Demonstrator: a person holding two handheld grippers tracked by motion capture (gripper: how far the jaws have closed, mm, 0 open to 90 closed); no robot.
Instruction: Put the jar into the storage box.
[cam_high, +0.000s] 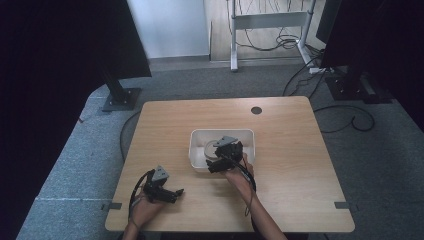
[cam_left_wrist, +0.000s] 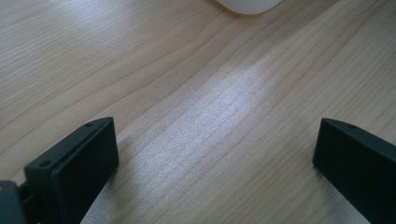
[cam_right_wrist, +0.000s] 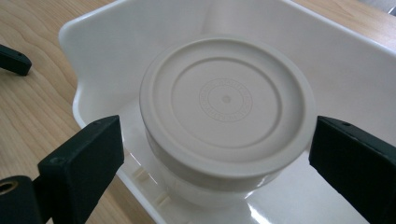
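— Table (cam_high: 290, 150) first: what sits on it?

— One white bin (cam_right_wrist: 93, 42), near the middle. Inside it stands a round tub (cam_right_wrist: 226, 116) with its lid on.

— Where is the right gripper (cam_right_wrist: 215, 154)?

— Right at the tub, jaws wide, one on each side, not touching yet.

— And the left gripper (cam_left_wrist: 215, 154)?

— Low over bare wood, near the front edge, jaws apart, holding nothing.

— How should the grab go?

— I think: keep the tub in the middle, go lower past the lid rim, squeeze slowly, and miss the bin wall.

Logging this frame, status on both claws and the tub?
Left claw open, over bare table. Right claw open, straddling lidded tub inside white bin, no contact yet. Nothing in the way.
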